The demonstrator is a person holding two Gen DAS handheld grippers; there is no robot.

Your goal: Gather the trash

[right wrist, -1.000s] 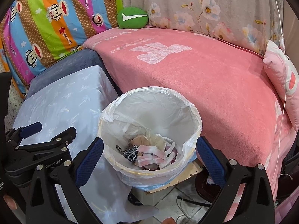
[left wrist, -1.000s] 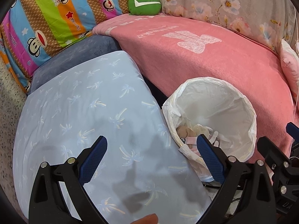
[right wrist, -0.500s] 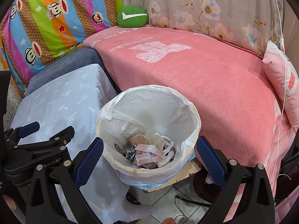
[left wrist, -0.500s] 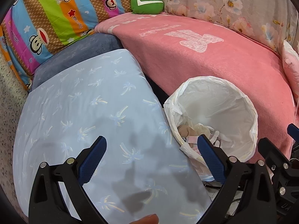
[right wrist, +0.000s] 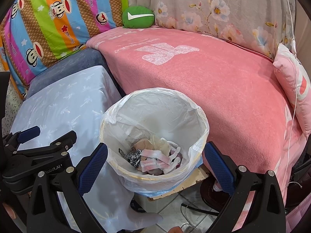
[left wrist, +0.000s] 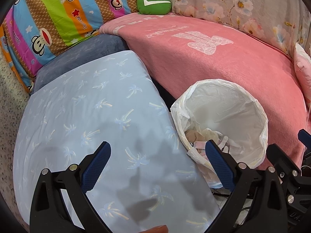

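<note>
A round bin lined with a white plastic bag [right wrist: 155, 104] stands between a pale blue covered table [right wrist: 64, 101] and a pink bed. Crumpled trash [right wrist: 155, 153] lies at its bottom: pink-white strips, beige paper and a black-white scrap. My right gripper [right wrist: 155, 165] is open and empty, held above the bin's near rim. My left gripper [left wrist: 157, 165] is open and empty above the blue table [left wrist: 87, 116], with the bin [left wrist: 223, 104] to its right. The left gripper also shows in the right wrist view [right wrist: 38, 145].
A pink blanket [right wrist: 213, 73] covers the bed behind the bin. A green cushion [right wrist: 138, 17], a striped monkey-print quilt [right wrist: 48, 19] and a floral pillow [right wrist: 213, 9] lie at the back. A pink pillow [right wrist: 293, 81] is at right. Cables lie on the tiled floor [right wrist: 186, 203].
Both grippers have drifted slightly; the bin sits a touch lower in the left wrist view. Both stay open and empty.
</note>
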